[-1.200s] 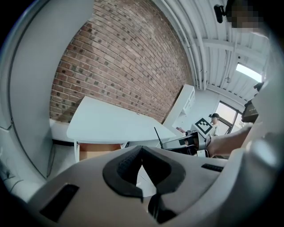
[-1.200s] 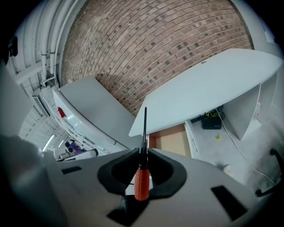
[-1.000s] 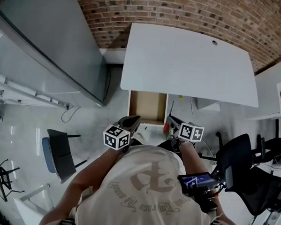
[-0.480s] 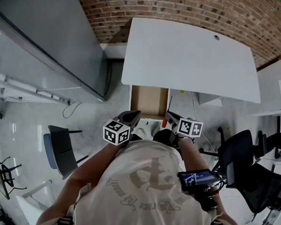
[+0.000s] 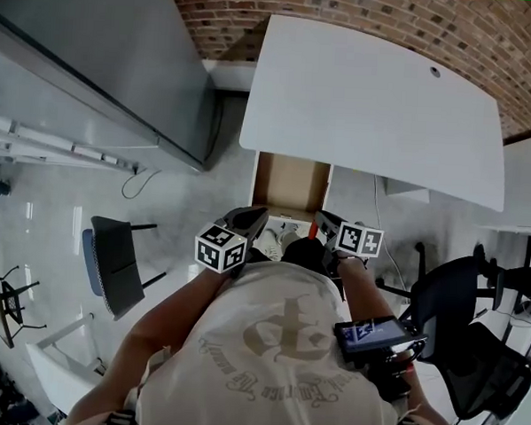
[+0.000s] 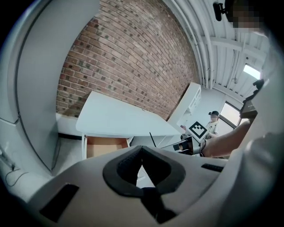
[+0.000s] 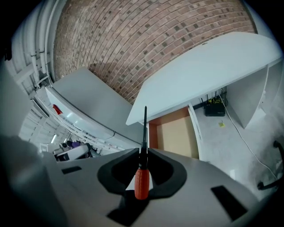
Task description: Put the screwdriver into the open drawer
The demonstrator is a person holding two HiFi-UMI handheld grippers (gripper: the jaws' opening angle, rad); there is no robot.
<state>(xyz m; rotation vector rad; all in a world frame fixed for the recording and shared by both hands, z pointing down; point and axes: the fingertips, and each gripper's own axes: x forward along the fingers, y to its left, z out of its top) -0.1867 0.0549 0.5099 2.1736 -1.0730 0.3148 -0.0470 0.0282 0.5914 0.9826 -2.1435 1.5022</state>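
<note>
Head view: person stands at white desk (image 5: 378,98). Open drawer (image 5: 291,184) sticks out under its near edge, brown inside. L claw (image 5: 247,222) & R claw (image 5: 325,224) are near the drawer's front end, one each side.

L gripper view: L claw clenched, tips touching, nothing btwn.

R gripper view: R claw grasps screwdriver (image 7: 141,179) at top of orange handle. Shaft points fwd twd desk, not in drawer.
</note>
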